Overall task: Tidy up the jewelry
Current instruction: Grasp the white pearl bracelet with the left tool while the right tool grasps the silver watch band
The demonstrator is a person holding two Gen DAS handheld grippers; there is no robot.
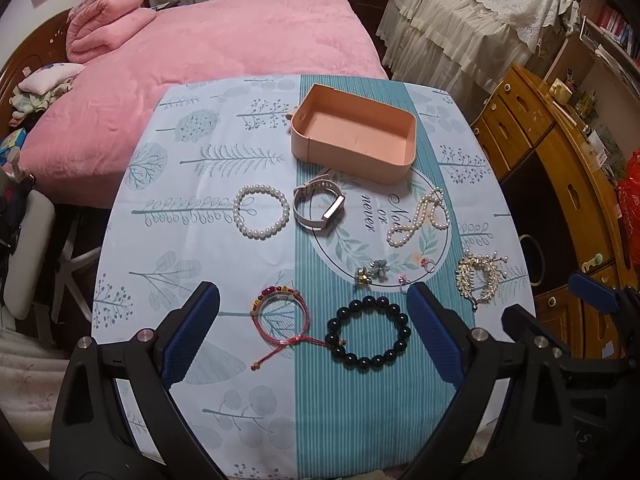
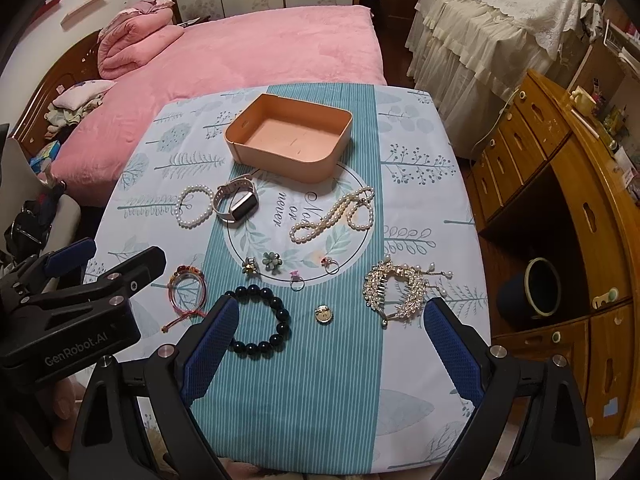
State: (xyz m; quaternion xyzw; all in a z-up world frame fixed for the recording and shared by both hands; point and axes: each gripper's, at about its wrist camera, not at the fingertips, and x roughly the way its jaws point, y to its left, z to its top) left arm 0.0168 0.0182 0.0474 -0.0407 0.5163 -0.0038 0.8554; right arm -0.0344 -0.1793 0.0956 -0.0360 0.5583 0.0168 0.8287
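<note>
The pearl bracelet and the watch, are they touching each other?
Apart. In the left wrist view a strip of tablecloth shows between the pearl bracelet and the watch; the right wrist view makes them look closer.

Both wrist cameras are looking down and forward from the table's (image 1: 192, 240) near edge toward the bed (image 2: 260, 48); the right one is sitting further right; both are sharing the pink box (image 1: 352, 136).

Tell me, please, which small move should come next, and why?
Probably lower the open left tongs onto the black bead bracelet: it lies nearest between the fingers, the pink box is empty, and no jewelry is held.
</note>
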